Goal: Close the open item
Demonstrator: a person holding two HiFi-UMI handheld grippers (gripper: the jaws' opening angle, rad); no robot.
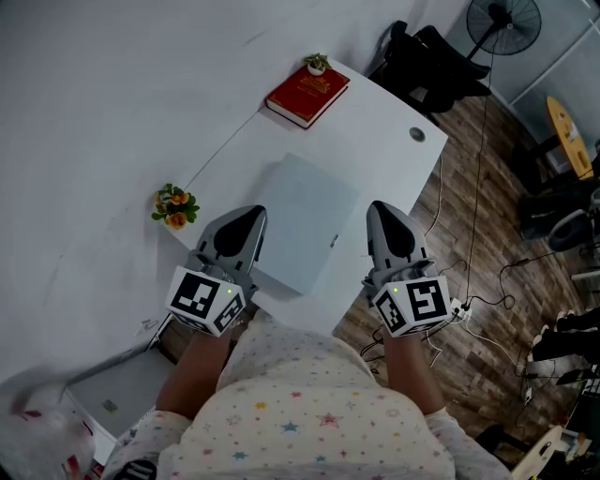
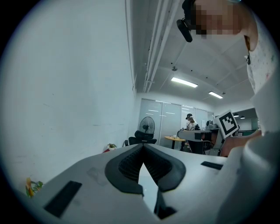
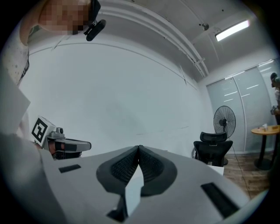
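A silver-grey laptop lies flat on the white desk with its lid down. My left gripper hovers at the laptop's near left corner, and my right gripper is just off its right edge. Each has its jaws pressed tip to tip with nothing between them. In the left gripper view the left gripper points across the desk toward the room. In the right gripper view the right gripper points toward the white wall, with the left gripper's marker cube at the left.
A red book with a small potted plant lies at the desk's far end, and a pot of orange flowers stands by the wall. A black chair, a fan and floor cables are to the right.
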